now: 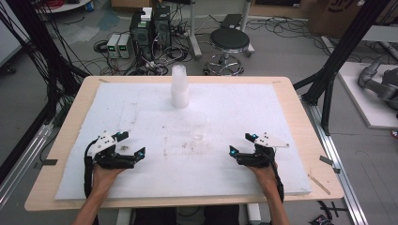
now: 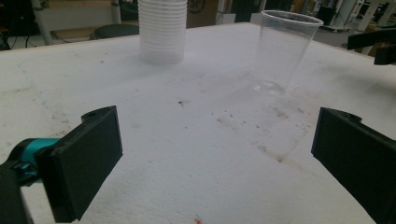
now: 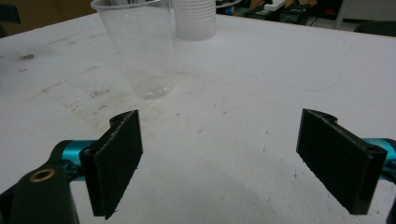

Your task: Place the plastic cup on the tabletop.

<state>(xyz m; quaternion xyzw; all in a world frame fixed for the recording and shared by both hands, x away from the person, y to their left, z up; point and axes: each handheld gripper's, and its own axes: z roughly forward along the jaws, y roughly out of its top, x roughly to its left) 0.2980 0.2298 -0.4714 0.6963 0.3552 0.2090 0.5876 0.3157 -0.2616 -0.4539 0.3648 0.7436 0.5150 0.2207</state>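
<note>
High view: the clear plastic cup [image 1: 199,125] stands mid-tabletop [image 1: 291,101], the cup stack [image 1: 179,86] at its twelve o'clock. Right tongs [image 1: 240,143] at four, left tongs [image 1: 133,144] at eight, both wide apart and empty. Best to close gently around the thin wall.

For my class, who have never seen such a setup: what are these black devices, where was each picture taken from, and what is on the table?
A person sits at a table covered by a white foam sheet, holding a hand-operated grasping tool in each hand: the left tool and the right tool. One picture looks down from above; the other two come from cameras riding on each tool, looking between its black jaws. On the sheet stand a single clear plastic cup and, farther back, a stack of cups. Both tools are open and hold nothing.
</note>
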